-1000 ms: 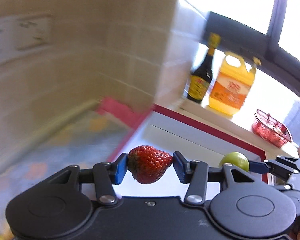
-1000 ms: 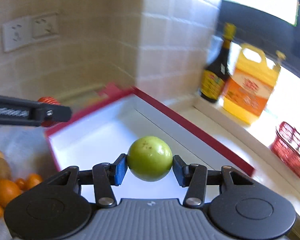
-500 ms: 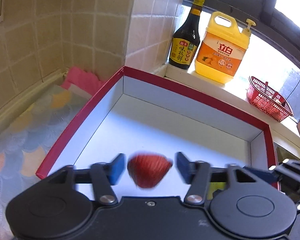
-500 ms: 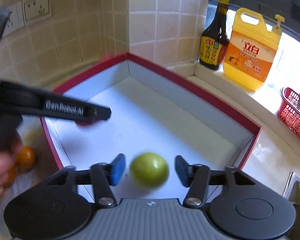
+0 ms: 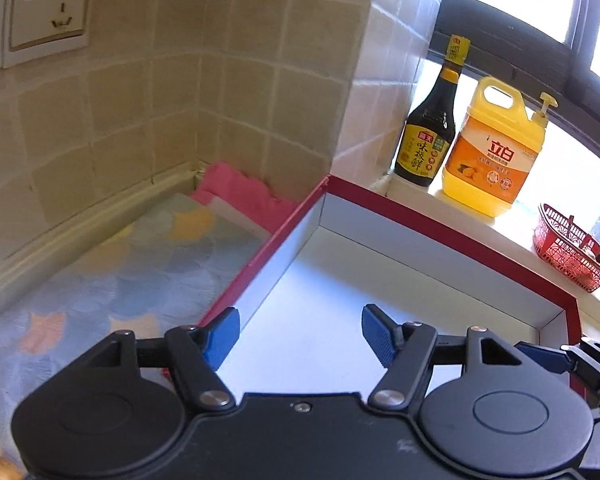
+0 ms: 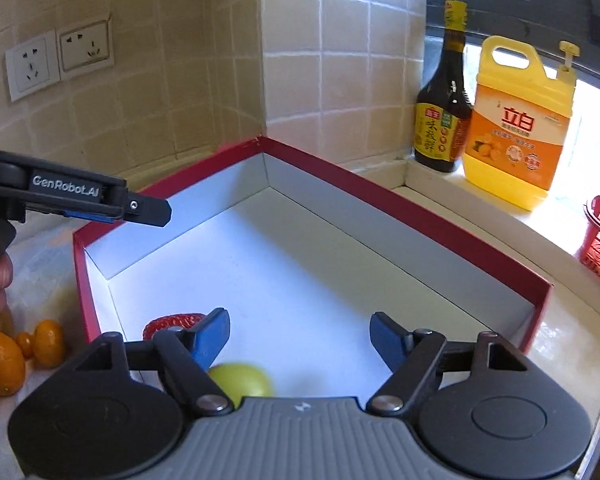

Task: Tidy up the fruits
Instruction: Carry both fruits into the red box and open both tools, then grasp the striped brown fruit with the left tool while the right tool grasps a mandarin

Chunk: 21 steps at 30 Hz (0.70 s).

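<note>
Left wrist view: left tongs (image 5: 300,336) spread wide, blue pads bare, nothing gripped — poised over the white floor of the red-rimmed box (image 5: 452,236), near its left wall. Soy bottle (image 5: 430,124) and yellow detergent jug (image 5: 496,152) upright on the sill behind.

Right wrist view: right tongs (image 6: 300,340) opening, nothing clamped — green fruit (image 6: 244,380) lying loose on the box floor below the left pad, blurred. Strawberry (image 6: 168,322) just beside it, inside the box. Small oranges (image 6: 28,348) on the counter outside.
</note>
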Tool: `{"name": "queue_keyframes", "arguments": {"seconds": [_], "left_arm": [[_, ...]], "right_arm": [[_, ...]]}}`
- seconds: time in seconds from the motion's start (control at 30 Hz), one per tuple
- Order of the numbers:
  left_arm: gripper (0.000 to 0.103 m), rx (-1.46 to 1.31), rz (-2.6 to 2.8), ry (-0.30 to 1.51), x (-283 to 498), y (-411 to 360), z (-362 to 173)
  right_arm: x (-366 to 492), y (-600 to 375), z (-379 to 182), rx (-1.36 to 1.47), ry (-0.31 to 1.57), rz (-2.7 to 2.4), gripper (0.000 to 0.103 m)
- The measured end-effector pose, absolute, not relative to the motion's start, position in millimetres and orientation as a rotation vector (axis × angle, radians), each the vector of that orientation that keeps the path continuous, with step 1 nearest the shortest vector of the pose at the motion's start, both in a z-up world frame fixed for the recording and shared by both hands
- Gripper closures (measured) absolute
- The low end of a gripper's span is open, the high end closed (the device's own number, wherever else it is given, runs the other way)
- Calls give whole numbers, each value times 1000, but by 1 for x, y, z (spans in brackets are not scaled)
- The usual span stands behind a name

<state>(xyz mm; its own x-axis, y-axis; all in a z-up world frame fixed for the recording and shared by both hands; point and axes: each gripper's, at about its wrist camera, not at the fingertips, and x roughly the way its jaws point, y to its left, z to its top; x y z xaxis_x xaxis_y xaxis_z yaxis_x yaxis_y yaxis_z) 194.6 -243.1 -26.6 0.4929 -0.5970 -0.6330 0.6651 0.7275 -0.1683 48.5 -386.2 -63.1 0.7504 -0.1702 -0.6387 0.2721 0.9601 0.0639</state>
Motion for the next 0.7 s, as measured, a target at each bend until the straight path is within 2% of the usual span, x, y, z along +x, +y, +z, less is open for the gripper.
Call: {"name": "queue_keyframes", "arguments": {"seconds": [0.47, 0.6, 0.7], "left_arm": [[23, 102, -692, 661, 191, -196, -7], [23, 75, -657, 638, 180, -153, 12], [23, 59, -613, 600, 165, -115, 33]], "right_arm": [[38, -324, -74, -107, 600, -213, 22], [34, -337, -50, -15, 604, -215, 22], [32, -325, -19, -3, 575, -148, 16]]}}
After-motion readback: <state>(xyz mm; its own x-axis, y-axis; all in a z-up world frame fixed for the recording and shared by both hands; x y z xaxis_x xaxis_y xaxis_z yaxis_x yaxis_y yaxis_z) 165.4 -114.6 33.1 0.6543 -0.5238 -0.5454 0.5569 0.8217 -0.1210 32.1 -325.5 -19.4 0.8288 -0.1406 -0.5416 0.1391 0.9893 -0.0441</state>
